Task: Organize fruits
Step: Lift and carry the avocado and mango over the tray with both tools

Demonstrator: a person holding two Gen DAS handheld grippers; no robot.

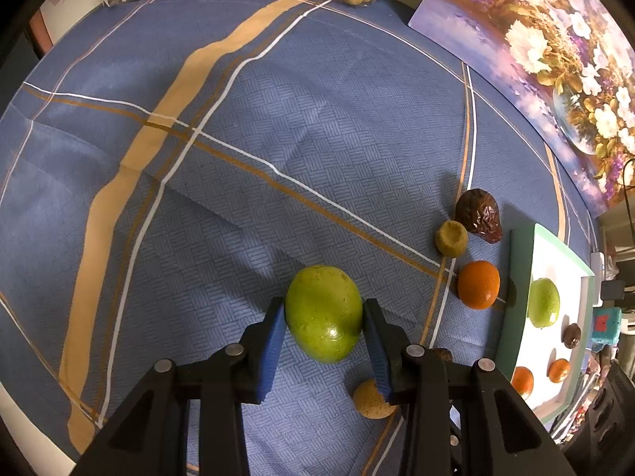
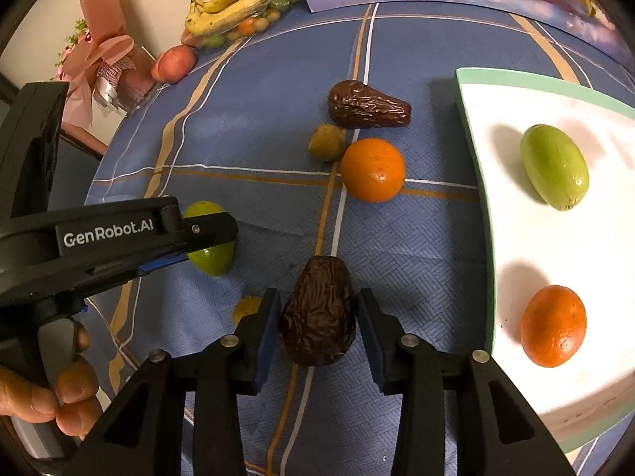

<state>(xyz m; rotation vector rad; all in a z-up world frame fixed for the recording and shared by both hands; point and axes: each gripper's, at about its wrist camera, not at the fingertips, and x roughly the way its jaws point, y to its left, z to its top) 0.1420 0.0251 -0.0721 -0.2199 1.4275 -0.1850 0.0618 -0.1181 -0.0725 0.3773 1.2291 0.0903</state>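
The left gripper (image 1: 323, 333) brackets a green fruit (image 1: 323, 313) lying on the blue tablecloth (image 1: 238, 158), its pads seemingly touching both sides. The right gripper (image 2: 317, 321) straddles a wrinkled brown date (image 2: 317, 311) beside the white tray (image 2: 516, 238); whether its pads touch is unclear.

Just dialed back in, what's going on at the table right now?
A person is sorting fruit with two handheld grippers. The left gripper brackets a large green fruit on the blue plaid tablecloth; the right gripper brackets a wrinkled dark brown date. Neither looks lifted. The white tray with a green rim already holds a green fruit and an orange. Another orange, a second date and a small olive-green fruit wait on the cloth.
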